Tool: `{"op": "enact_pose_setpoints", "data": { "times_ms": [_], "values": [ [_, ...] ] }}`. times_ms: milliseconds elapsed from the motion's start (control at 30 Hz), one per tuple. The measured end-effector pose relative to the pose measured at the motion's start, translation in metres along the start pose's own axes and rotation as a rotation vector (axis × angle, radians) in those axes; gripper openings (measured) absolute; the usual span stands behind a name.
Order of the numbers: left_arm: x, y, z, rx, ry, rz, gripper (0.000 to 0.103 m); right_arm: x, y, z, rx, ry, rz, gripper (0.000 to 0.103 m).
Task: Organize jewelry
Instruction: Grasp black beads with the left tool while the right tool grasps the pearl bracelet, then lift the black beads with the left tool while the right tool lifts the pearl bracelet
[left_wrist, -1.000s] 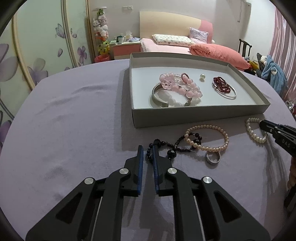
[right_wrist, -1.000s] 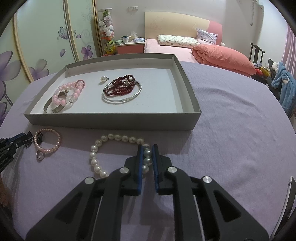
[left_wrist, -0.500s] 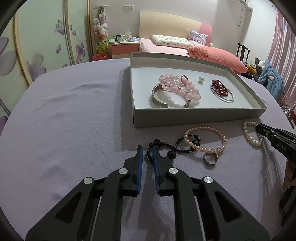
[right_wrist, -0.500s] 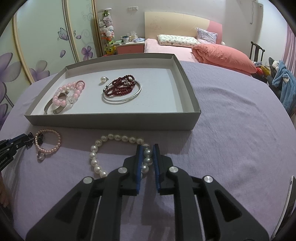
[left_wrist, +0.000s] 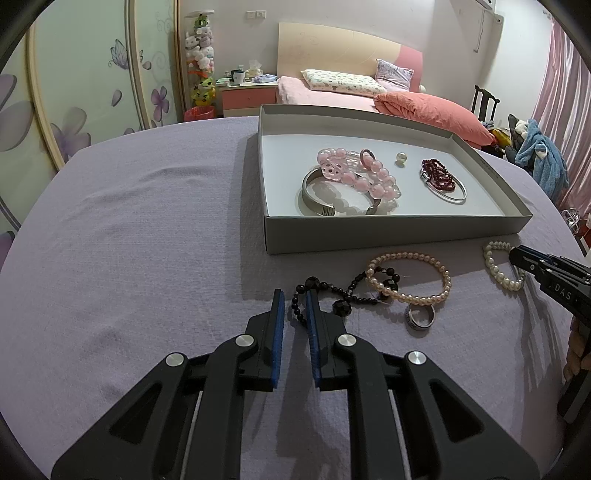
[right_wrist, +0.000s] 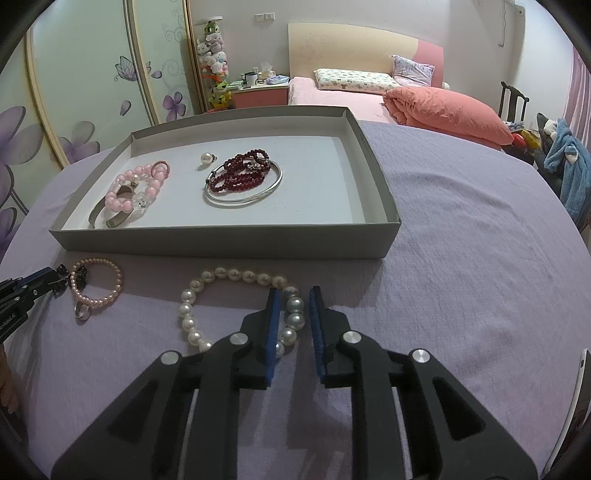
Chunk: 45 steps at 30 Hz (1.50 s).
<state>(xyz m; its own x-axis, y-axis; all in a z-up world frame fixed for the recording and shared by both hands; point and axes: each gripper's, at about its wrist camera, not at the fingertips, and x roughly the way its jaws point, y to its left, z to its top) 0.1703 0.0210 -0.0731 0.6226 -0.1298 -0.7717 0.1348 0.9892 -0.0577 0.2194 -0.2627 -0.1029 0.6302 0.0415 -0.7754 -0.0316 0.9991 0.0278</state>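
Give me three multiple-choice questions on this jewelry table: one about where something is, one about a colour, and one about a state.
1. Where does the silver ring lie?
A. In the tray
B. On the cloth beside the pink pearl bracelet
C. On the bed

2. What colour are the beads lying on the thin silver bangle?
A. Green
B. Yellow
C. Dark red

3. What is the state of the white pearl bracelet?
A. Lying flat on the cloth
B. Hanging in the air
C. Set down in the tray

Answers:
1. B: it touches the pink pearl bracelet on the cloth, outside the tray.
2. C: they are wine-red against the pale tray floor.
3. A: it lies on the cloth, with some pearls between the opening jaws of the right claw.
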Motion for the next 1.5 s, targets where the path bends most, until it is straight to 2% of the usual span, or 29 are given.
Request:
{"op": "enact_pose_setpoints", "data": {
  "times_ms": [400,467,500,533,700,967,1500],
  "values": [
    [0.0,-0.002,0.001,0.01,0.001,0.011,0.014,0.0,-0.001,0.0,-0.002,0.0,0.0,0.021],
    [0.001,-0.005,0.001,0.021,0.001,0.023,0.013,-0.001,-0.001,0.0,-0.004,0.0,0.002,0.016],
    [0.001,-0.006,0.001,0.026,0.001,0.029,0.01,-0.001,-0.002,0.0,-0.004,-0.001,0.01,0.011],
    [0.001,-0.006,0.001,0.029,0.001,0.029,0.008,-0.001,-0.003,0.0,-0.001,-0.002,0.016,0.01],
    [-0.004,0.004,0.002,-0.031,-0.021,-0.027,0.005,-0.014,-0.011,-0.001,0.057,-0.058,0.086,0.01],
    [-0.041,0.004,0.01,-0.075,-0.156,-0.122,0.005,-0.059,-0.002,0.007,0.079,-0.209,0.205,0.01],
    [-0.077,-0.014,0.022,-0.077,-0.286,-0.237,0.005,-0.081,0.006,0.008,0.105,-0.265,0.247,0.01]
  ]
}}
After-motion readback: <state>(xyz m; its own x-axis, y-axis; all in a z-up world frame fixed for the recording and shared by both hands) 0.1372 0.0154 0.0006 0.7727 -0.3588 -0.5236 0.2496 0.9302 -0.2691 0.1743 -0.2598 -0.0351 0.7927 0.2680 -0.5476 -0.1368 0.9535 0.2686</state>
